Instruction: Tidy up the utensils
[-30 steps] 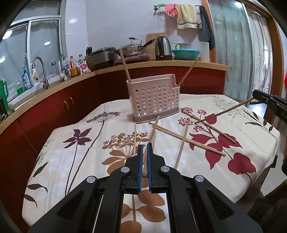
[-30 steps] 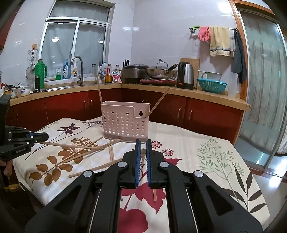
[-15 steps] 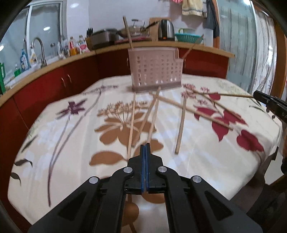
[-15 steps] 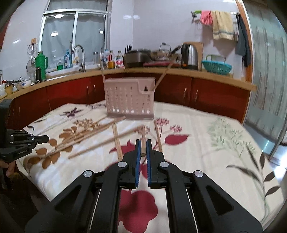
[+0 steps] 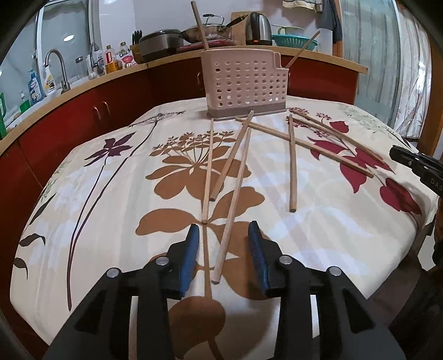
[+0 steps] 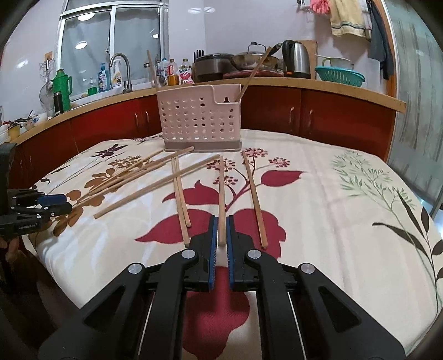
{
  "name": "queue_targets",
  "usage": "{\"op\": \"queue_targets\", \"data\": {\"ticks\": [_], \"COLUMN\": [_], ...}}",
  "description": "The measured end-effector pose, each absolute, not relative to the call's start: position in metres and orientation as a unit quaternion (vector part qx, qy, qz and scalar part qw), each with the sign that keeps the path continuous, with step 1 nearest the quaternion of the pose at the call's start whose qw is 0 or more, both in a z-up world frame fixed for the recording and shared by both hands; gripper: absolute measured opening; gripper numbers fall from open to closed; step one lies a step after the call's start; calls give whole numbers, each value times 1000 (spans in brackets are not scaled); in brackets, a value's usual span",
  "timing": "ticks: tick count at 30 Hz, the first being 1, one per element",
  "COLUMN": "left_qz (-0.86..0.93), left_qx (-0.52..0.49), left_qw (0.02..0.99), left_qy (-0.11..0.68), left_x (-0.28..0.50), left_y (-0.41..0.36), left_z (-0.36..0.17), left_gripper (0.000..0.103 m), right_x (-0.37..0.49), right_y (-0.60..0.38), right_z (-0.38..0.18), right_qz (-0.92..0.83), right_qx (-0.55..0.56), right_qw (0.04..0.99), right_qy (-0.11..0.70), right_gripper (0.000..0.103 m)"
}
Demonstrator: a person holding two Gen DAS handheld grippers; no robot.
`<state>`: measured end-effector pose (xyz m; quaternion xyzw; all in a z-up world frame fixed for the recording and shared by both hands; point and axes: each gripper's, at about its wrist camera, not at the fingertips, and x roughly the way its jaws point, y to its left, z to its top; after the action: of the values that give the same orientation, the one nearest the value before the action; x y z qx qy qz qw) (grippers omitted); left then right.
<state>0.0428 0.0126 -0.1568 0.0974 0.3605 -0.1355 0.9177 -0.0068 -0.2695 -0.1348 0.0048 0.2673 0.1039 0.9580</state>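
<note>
Several wooden chopsticks lie scattered on the flowered tablecloth (image 5: 110, 193) in front of a pink perforated utensil rack (image 5: 243, 83) (image 6: 199, 119), which holds two upright chopsticks (image 5: 199, 25). My left gripper (image 5: 223, 246) hovers low over the cloth with its jaws opening. The near end of one chopstick (image 5: 235, 193) lies between the pads, untouched. My right gripper (image 6: 221, 238) is shut to a narrow slit. The near end of another chopstick (image 6: 221, 188) shows in that slit, resting on the cloth. Each gripper also shows in the other's view: left gripper (image 6: 66, 202), right gripper (image 5: 398, 152).
A curved wooden counter (image 6: 332, 88) with red cabinets runs behind the table, carrying a sink tap (image 6: 121, 69), bottles, a rice cooker, a kettle (image 6: 296, 61) and a teal colander. A glass door (image 6: 415, 97) stands at the right. The table's near edge lies just under both grippers.
Both grippers have come down close to the tablecloth. The left jaws, shut half a second ago, now stand apart around a chopstick. The right jaws look unchanged.
</note>
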Motion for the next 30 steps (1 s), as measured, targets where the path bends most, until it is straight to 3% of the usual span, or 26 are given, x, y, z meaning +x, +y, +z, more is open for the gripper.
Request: {"op": "queue_targets", "data": {"ticks": [2,9,13,17,22,30], "left_qz": [-134,-138,-148,-147,-147,-140], "left_qx": [97,86,107,113,116,129], "left_qw": [916,913,913,913,913,915], "left_qy": [366,374,364,363,363,357], "left_x": [43,39,32,31,31,29], "left_y": [14,18,10,7,7,4], "left_z": [-159,-164,-166,-166,-166,-166], "left_gripper": [39,36,16,8,8,10], "right_x": [-8,-9,-11,-13,-10,-10], "right_y": [-271,-274,-270,-267,-267,-267], "right_z": [-137,-143,-153,-161,-161,-160], "right_qz": [102,102,107,108,107,106], "right_qx": [6,5,2,0,0,-8], "right_qw": [958,954,949,946,946,947], "right_qy": [270,282,297,305,306,304], "right_gripper": [15,15,15,15,7,8]}}
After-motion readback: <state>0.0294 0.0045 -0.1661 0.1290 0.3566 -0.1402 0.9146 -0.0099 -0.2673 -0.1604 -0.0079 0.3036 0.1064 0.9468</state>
